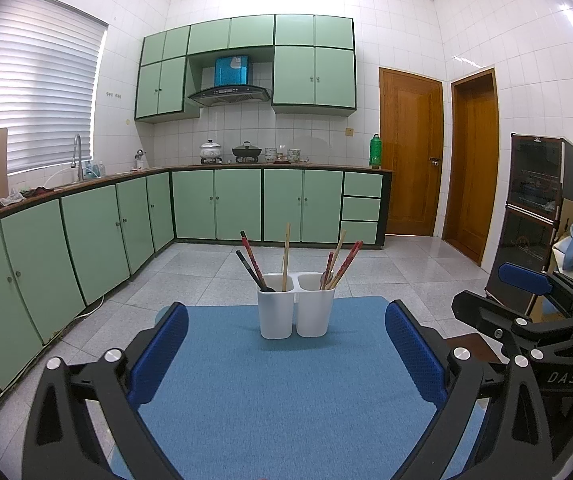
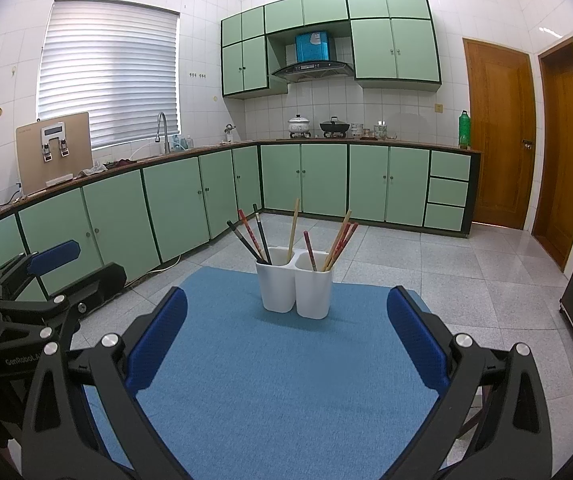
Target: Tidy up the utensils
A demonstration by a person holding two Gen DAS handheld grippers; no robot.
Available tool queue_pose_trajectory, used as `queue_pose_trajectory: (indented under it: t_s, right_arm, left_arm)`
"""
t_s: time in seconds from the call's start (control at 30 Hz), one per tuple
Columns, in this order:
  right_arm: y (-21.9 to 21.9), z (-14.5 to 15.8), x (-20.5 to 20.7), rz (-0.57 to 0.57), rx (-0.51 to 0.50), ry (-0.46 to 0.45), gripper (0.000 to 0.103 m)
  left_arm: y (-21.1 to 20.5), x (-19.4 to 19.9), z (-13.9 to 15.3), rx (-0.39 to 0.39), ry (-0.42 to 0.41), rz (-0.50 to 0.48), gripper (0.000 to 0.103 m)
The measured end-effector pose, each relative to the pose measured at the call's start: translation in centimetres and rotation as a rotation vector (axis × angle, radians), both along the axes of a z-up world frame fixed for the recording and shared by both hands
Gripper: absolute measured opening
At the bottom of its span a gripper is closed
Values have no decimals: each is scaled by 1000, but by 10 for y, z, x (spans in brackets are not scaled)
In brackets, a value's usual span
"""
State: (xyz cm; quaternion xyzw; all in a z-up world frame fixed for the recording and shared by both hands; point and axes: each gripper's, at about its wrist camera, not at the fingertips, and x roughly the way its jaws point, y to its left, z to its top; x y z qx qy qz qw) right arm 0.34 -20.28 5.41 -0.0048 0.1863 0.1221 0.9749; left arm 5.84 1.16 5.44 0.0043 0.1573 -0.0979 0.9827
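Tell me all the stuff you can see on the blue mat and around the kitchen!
Utensil holder: one, white, two compartments, on the mat.
Chopsticks: several, red, black and wooden, standing in both compartments.
Mat: one, blue, under the holder.
Cabinets: many, green, along the walls.
Pots: two, white and black, on the stove.
Bottle: one, green, counter end.
Doors: two, brown wood, right.
Left gripper: open, empty.
Right gripper: open, empty.

Hiding chopstick [image 1: 285, 256] lower ends inside the white holder [image 1: 295, 312]; cutting off the blue mat [image 2: 286, 380] at the bottom edge; leaving stove pots [image 2: 299, 125] too small to tell apart.
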Motion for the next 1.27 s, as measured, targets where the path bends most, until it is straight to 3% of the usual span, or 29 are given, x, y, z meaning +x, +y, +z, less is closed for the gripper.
queue_pose_trajectory:
  t_s: [1.27]
  right_arm:
    - [1, -6, 2, -4, 1, 8, 97]
  left_arm:
    - [6, 1, 5, -11, 12, -11, 97]
